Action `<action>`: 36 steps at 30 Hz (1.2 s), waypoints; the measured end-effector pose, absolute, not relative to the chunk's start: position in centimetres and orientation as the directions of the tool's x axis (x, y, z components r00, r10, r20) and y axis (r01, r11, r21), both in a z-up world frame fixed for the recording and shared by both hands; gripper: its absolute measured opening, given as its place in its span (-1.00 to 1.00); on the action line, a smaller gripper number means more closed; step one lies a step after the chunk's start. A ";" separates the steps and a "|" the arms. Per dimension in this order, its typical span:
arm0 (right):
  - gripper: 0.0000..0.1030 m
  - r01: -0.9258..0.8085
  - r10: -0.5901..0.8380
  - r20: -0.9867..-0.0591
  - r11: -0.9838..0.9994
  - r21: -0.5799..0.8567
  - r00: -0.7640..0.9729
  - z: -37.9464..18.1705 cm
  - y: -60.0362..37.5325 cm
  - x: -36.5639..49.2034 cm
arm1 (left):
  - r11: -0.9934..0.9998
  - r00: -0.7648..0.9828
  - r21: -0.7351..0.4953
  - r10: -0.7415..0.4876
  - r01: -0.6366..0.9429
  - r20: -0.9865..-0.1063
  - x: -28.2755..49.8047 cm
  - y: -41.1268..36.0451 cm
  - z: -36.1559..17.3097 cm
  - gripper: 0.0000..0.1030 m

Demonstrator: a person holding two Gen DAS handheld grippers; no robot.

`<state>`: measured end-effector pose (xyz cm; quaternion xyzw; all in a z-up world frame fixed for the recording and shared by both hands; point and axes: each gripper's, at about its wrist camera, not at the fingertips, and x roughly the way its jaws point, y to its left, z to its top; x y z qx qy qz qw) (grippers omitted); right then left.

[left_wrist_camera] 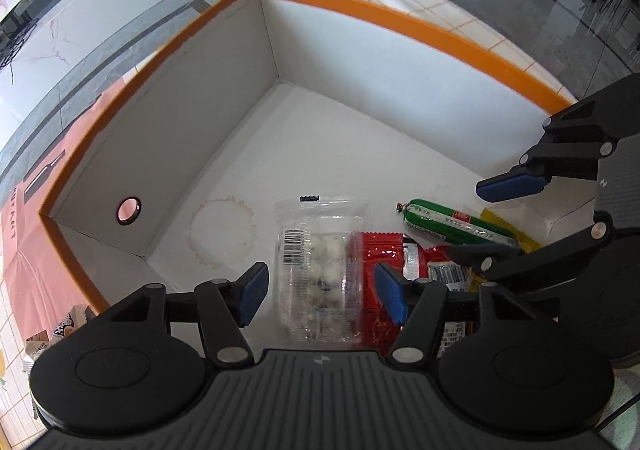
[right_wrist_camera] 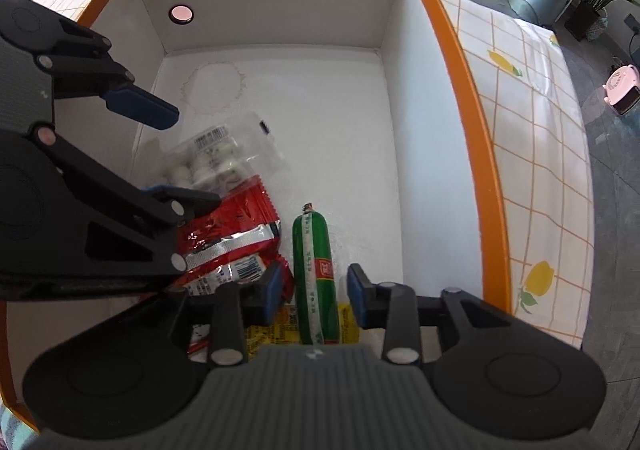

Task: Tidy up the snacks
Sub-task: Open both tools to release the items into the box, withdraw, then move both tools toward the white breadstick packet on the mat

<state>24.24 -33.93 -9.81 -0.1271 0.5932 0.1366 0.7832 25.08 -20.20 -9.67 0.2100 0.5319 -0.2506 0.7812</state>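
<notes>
Now both tools gape, gripping nothing: left gripper [left_wrist_camera: 322, 292] straddles the clear packet [left_wrist_camera: 320, 266]; right gripper [right_wrist_camera: 314, 296] straddles the green sausage [right_wrist_camera: 314, 274], red packet [right_wrist_camera: 232, 234] at ten o'clock.

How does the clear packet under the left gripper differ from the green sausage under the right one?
The clear packet is flat and see-through, showing small white pieces; the green sausage is a round, opaque stick with a red label. The packet overlaps the red wrapper; the sausage lies beside that wrapper, over a yellow packet. Both lie on the floor of the orange-rimmed box, each between open jaws, not gripped.
</notes>
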 end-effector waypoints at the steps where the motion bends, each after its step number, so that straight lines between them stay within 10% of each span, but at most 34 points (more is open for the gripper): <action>1: -0.17 -0.363 0.068 -0.963 0.931 -0.033 0.260 -9.5 -34.0 24.1 | 0.789 0.317 0.056 -0.180 0.612 -0.931 24.9 -20.0 -9.3 0.49; 9: 0.21 -0.321 0.066 -0.946 0.946 -0.043 0.319 -5.8 -33.2 21.4 | 0.805 0.436 0.082 -0.230 0.588 -0.870 21.5 -18.3 -4.9 0.53; 36: 0.40 -0.218 0.293 -0.756 0.955 0.202 0.586 -0.9 -19.4 8.8 | 0.964 0.552 0.095 -0.060 0.249 -0.832 9.7 2.4 -0.3 0.54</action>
